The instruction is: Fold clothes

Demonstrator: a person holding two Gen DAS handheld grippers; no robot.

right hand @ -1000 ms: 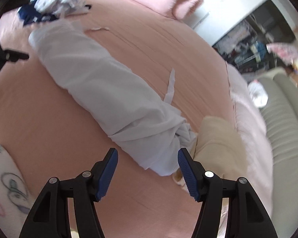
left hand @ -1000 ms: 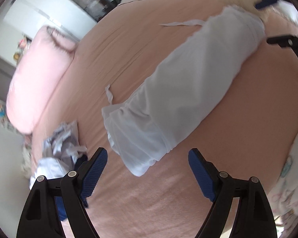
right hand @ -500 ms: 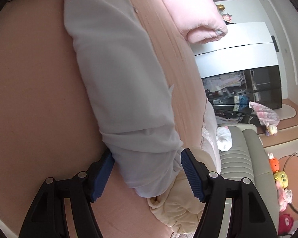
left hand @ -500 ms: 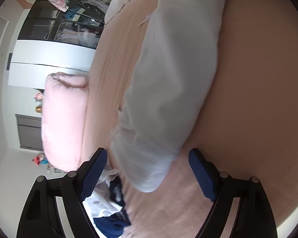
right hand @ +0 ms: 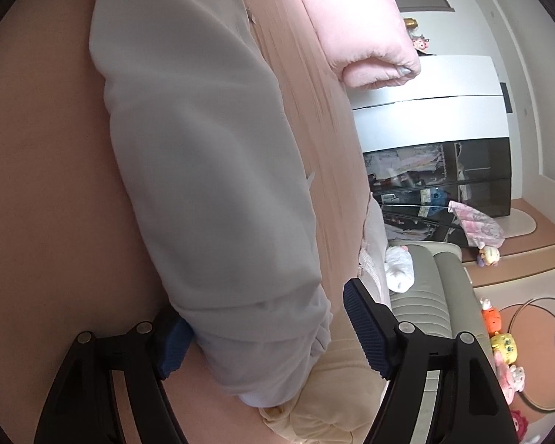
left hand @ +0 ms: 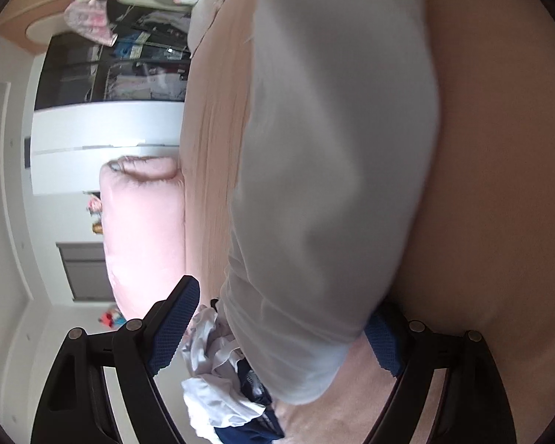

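Note:
A long white garment, folded into a narrow strip, lies across the pink bed. My left gripper is open, low over the bed, with one end of the garment between its blue pads; the right pad is partly hidden under the cloth. My right gripper is open too, straddling the other end of the white garment. Its left pad sits under the cloth edge.
A pile of white and navy clothes lies just beyond the left gripper. A cream garment lies at the right gripper's end. A pink pillow is at the bed's far side. A wardrobe and sofa stand beyond.
Both grippers have dropped to the bed and slid forward onto the two ends of the white garment, which now lie between their open jaws. The views tilted sideways.

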